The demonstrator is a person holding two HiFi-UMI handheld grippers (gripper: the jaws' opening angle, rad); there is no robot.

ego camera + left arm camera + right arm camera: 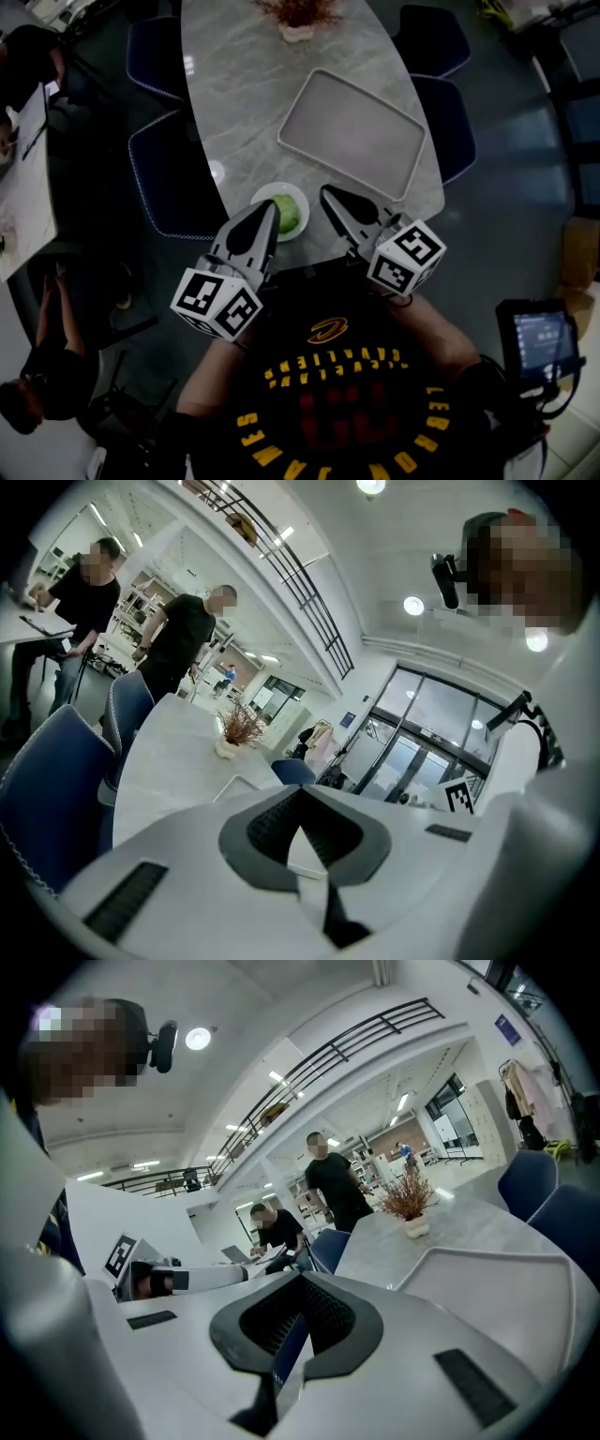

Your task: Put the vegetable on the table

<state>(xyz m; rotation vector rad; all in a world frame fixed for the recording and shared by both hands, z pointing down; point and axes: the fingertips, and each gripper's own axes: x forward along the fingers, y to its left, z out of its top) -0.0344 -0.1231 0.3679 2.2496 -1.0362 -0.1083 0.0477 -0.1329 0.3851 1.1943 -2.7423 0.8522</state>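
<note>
A green leafy vegetable lies on a small white plate near the front edge of the marble table. My left gripper is shut and empty, its tip at the plate's left rim. To the right of the plate my right gripper points at the table edge, also shut with nothing in it. In the left gripper view the jaws meet at their tips over the tabletop; the right gripper view shows the same closed jaws. Neither gripper view shows the vegetable.
A grey rectangular tray lies beyond the plate. A potted dry plant stands at the far end. Blue chairs flank the table on both sides. People stand and sit at the left; a tablet is at lower right.
</note>
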